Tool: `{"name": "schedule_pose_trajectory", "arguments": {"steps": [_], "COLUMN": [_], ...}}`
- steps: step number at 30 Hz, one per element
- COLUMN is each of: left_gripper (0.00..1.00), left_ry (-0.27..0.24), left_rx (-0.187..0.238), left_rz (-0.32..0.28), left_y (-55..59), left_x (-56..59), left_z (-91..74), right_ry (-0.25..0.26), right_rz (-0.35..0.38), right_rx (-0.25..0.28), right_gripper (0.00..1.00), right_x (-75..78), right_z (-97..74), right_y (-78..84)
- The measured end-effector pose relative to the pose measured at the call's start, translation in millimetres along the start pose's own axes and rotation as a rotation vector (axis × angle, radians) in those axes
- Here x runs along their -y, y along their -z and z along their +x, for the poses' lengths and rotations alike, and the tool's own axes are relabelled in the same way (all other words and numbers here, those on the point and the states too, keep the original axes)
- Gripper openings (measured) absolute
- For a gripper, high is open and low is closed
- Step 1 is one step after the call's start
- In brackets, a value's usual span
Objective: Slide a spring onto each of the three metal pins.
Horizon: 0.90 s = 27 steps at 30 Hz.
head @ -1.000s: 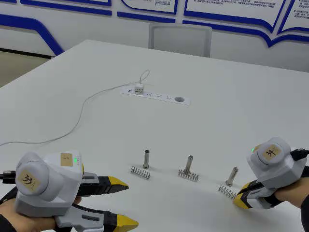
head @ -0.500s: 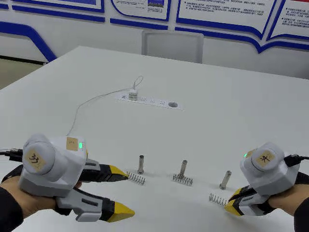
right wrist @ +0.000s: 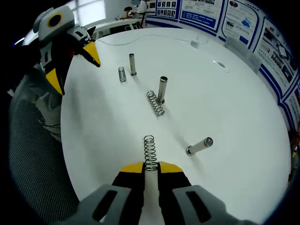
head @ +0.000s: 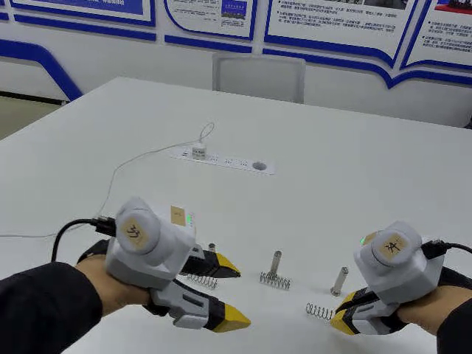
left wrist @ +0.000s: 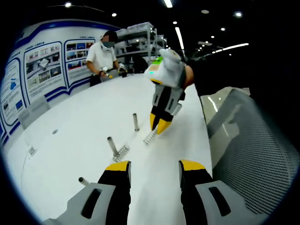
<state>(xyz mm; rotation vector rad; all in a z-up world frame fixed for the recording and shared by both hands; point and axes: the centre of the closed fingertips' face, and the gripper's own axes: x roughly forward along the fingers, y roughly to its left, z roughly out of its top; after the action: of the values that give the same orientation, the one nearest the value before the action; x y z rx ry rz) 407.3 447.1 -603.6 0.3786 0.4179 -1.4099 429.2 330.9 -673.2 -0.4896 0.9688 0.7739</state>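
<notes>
Right gripper (right wrist: 150, 168) was found pinched almost closed on the near end coils of the right-hand spring (right wrist: 149, 149), which lay flat on the table (right wrist: 225, 108), with the right-hand pin (right wrist: 199, 146) just beside it but apart. Left gripper (left wrist: 153, 165) was held with jaws spread and nothing between them, close to the left-hand pin (head: 212, 248). No pin was sleeved yet: middle spring (right wrist: 155, 103) lay at the foot of the middle pin (right wrist: 162, 89), left-hand spring (right wrist: 122, 73) just beside its pin. Step in hand was judged to be lift and thread over the right-hand pin. For a clean job, grip should be kept light and on the end coils only, spring turned upright, free end centred over the pin top, then lowered straight. A hard squeeze would likely flatten coils, and a side load could tip the pin. Pinch point was shown clearly in the right gripper view; in the head view it was masked by the gripper body. Left-hand pin was half covered by the left gripper in the head view but seen whole in the right gripper view. A person (left wrist: 101, 58) at a far bench and a mesh chair back (left wrist: 253, 154) were picked up in the left gripper view.
</notes>
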Motion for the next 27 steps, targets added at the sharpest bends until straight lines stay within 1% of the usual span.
{"name": "schedule_pose_trajectory", "arguments": {"steps": [2,5,8,12,15,18,23,27], "left_gripper": [0.41,0.40,0.39,0.38,0.38,0.37,0.34,0.31], "left_ry": [0.009,0.014,0.017,0.015,0.008,0.003,-0.008,-0.012], "left_rx": [-0.001,0.002,-0.002,-0.019,-0.026,-0.023,-0.018,-0.029], "left_rz": [0.000,-0.002,-0.002,0.003,0.004,0.011,0.036,0.072], "left_y": [0.5,0.7,3.6,11.6,15.3,14.9,14.7,16.9], "left_x": [3.4,6.8,9.0,9.7,9.3,9.0,7.8,8.9], "left_z": [5.7,14.5,19.0,20.8,20.7,20.8,20.7,22.7], "right_ry": [0.001,-0.010,-0.027,-0.044,-0.075,-0.100,-0.131,-0.150], "right_rz": [0.002,0.000,-0.001,-0.015,-0.048,-0.079,-0.136,-0.173], "right_rx": [0.005,0.004,0.033,0.056,0.072,0.082,0.071,0.064], "right_gripper": [0.11,0.11,0.11,0.11,0.11,0.11,0.11,0.11], "right_x": [-0.6,-4.2,-11.1,-17.9,-29.6,-40.2,-55.9,-67.3], "right_z": [0.1,-0.4,-5.2,-10.5,-14.2,-16.5,-18.7,-20.4], "right_y": [-0.5,-0.5,-8.8,-19.7,-31.4,-41.9,-53.3,-60.8]}}
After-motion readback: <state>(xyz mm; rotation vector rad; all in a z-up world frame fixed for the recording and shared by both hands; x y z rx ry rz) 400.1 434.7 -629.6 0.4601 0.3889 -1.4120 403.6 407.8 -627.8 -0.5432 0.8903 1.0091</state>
